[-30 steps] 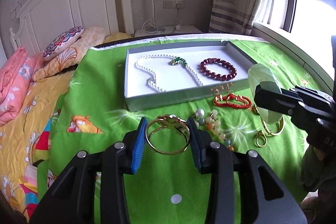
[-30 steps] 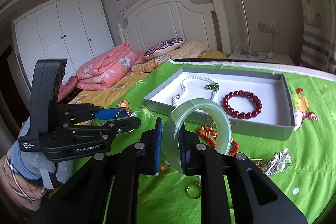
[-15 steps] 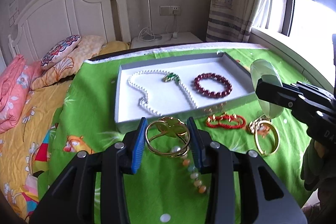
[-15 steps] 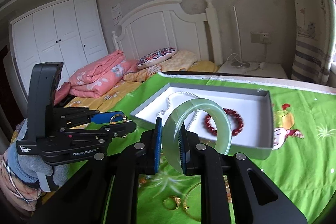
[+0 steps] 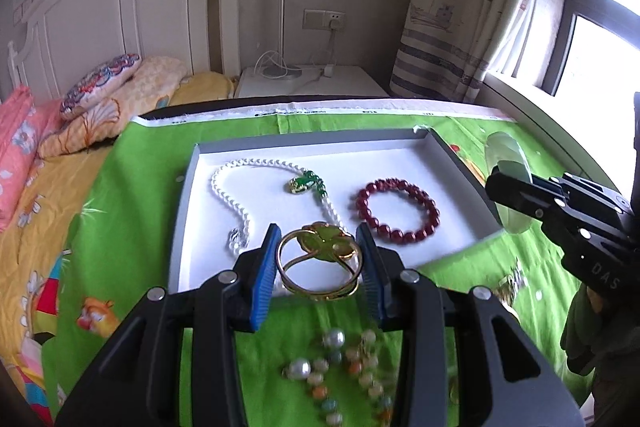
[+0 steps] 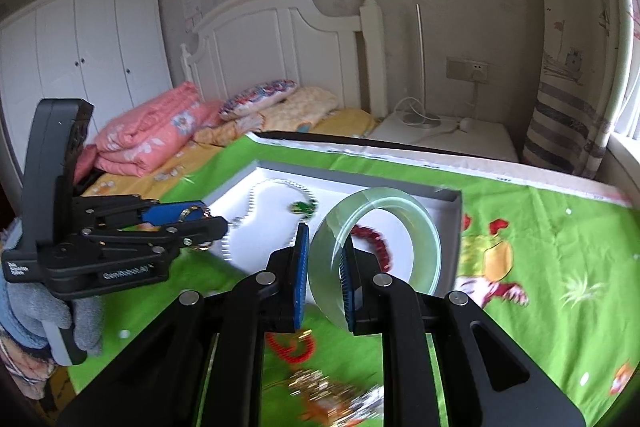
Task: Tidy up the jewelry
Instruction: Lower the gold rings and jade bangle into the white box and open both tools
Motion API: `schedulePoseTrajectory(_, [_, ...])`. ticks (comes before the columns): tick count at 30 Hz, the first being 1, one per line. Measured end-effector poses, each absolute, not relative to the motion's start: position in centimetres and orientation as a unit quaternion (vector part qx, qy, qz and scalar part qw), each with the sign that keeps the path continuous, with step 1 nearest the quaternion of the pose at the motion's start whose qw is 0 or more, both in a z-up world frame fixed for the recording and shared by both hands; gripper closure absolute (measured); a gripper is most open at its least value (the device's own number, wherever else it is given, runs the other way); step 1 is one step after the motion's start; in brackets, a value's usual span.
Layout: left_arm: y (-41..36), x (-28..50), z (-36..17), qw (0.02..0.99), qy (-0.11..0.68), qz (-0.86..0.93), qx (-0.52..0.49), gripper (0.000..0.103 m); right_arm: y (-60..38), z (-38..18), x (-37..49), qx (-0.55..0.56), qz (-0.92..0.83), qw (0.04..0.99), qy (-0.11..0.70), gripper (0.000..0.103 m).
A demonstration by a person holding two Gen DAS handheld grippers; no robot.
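My left gripper (image 5: pixel 318 269) is shut on a gold bangle (image 5: pixel 320 263) with a green flower top, held over the near edge of the white tray (image 5: pixel 456 163). Inside the tray lie a pearl necklace (image 5: pixel 236 203) with a green pendant (image 5: pixel 306 183) and a dark red bead bracelet (image 5: pixel 400 209). My right gripper (image 6: pixel 324 267) is shut on the rim of a pale green jade bangle (image 6: pixel 400 211), held upright above the tray's (image 6: pixel 456 215) near side. That jade bangle (image 5: pixel 508 195) also shows at the right of the left wrist view.
On the green cloth (image 5: pixel 132 195) below the left gripper lies a strand of pastel and pearl beads (image 5: pixel 340 367). A red beaded piece (image 6: pixel 292 347) and a gold and silver heap (image 6: pixel 332 395) lie under the right gripper. A bed with pillows (image 5: pixel 100 87) is at left, a nightstand (image 5: pixel 308 83) behind.
Both grippers have carried their bangles forward from over the loose jewelry to the tray's near edge. The grips have not changed.
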State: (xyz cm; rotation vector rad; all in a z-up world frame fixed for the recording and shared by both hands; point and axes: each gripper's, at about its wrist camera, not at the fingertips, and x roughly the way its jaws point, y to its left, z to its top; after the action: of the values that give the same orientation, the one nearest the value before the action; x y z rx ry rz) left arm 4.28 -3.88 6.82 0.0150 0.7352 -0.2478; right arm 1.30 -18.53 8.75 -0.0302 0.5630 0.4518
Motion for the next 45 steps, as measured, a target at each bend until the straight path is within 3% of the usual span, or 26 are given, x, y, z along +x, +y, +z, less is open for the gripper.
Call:
schedulePoseTrajectory(14, [-3.8, 11.3, 3.8, 0.905, 0.413, -0.097, -0.008, 0.065, -15.7, 5.6, 10.8, -0.156, 0.169, 0.900, 0.370, 0.087])
schedulePoseTrajectory(21, [-2.9, 12.0, 2.1, 0.900, 0.425, -0.094, -0.023, 0.064, -14.4, 4.3, 12.5, -0.165, 0.176, 0.880, 0.410, 0.086])
schedulePoseTrajectory(25, [-1.9, 11.0, 2.5, 0.908, 0.409, -0.082, -0.029, 0.031, -16.1, 5.9, 11.6, -0.109, 0.178, 0.896, 0.391, 0.081])
schedulePoseTrajectory(28, [-0.7, 9.1, 3.2, 0.916, 0.392, -0.078, -0.037, 0.027, -18.3, 7.5, 9.5, -0.065, 0.189, 0.910, 0.364, 0.081])
schedulePoseTrajectory(32, [0.9, 5.9, 4.0, 0.924, 0.372, -0.066, -0.049, 0.014, -21.0, 7.9, 5.4, -0.018, 0.206, 0.912, 0.353, 0.081])
schedulePoseTrajectory(38, [1.6, 0.8, 4.1, 0.926, 0.369, -0.061, -0.040, 0.008, -23.2, 6.4, -1.1, 0.017, 0.213, 0.909, 0.357, 0.080])
schedulePoseTrajectory(45, [1.5, -4.3, 3.0, 0.926, 0.373, -0.048, -0.017, 0.003, -23.4, 4.7, -6.8, 0.041, 0.207, 0.912, 0.352, 0.064])
